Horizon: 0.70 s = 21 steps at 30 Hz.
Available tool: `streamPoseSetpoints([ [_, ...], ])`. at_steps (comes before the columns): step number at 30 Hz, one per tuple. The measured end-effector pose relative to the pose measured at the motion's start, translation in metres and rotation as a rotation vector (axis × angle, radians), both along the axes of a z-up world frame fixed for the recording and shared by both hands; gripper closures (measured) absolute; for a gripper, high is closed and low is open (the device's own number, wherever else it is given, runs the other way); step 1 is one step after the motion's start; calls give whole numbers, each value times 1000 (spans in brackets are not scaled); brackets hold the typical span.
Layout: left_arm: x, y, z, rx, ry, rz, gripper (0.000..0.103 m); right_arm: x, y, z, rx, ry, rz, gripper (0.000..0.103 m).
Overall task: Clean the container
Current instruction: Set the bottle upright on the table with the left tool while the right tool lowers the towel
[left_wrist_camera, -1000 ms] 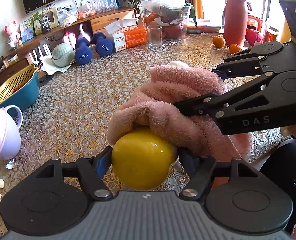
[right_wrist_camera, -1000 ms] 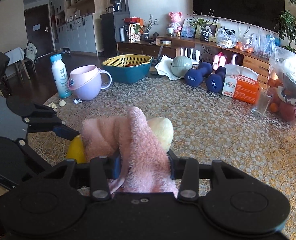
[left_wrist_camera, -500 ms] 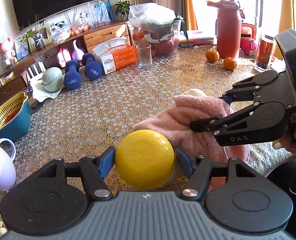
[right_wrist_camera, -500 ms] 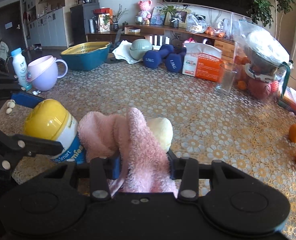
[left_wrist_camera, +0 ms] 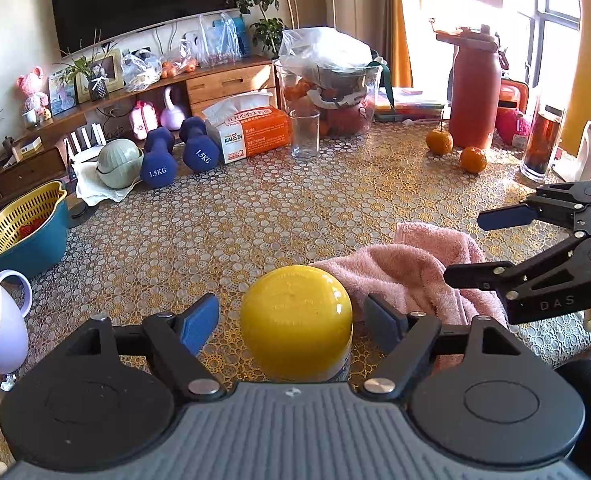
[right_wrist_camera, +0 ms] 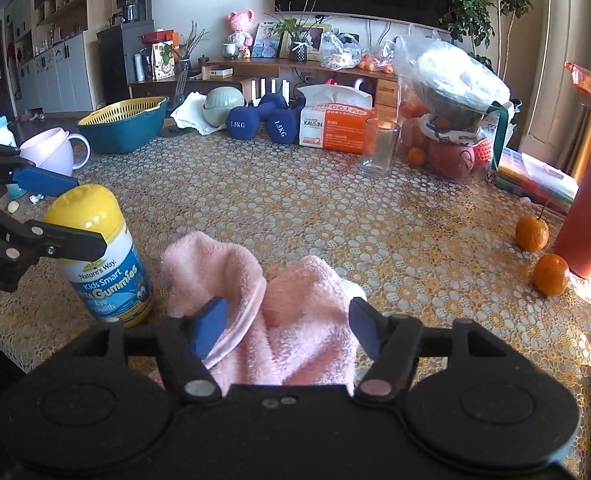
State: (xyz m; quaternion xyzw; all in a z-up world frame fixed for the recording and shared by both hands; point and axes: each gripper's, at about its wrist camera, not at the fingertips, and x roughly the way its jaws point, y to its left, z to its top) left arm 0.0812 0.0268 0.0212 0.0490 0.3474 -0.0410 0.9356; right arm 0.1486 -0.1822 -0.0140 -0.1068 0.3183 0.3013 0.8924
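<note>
the bottle (right_wrist_camera: pixel 101 256), yellow cap up, stands upright on the table (left_wrist_camera: pixel 295 208) near its front left edge. the left gripper (left_wrist_camera: pixel 291 316) is spread wide around the cap; both blue pads (left_wrist_camera: pixel 199 322) are clear of the bottle, with a visible gap on each side, so it grips nothing. the pink towel (right_wrist_camera: pixel 291 316) lies crumpled on the table just right of the bottle. the right gripper (right_wrist_camera: pixel 285 322) is also wide open, one finger on each side of the towel; the towel lies slack between them and is not pinched. two oranges (right_wrist_camera: pixel 541 252) sit well apart to the right, beside a red flask (right_wrist_camera: pixel 587 216).
</note>
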Motion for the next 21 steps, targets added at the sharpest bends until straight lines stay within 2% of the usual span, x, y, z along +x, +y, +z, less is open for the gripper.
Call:
streamPoseSetpoints([
  [6,-24,6,4,-52,-35,45,18,-29,-12,13,82,-24,36,12],
  [8,-33,7,6,-81,-43,54,11,-39,-15,17,117,-27,49,3],
  [11,-48,7,8,-122,-59,56,1,-53,-20,22,163,-28,73,1],
  [15,-66,6,10,-153,-75,48,1,-67,-24,28,206,-31,78,0],
  [21,-88,-2,9,-154,-85,29,1,-83,-31,33,246,-35,59,0],
])
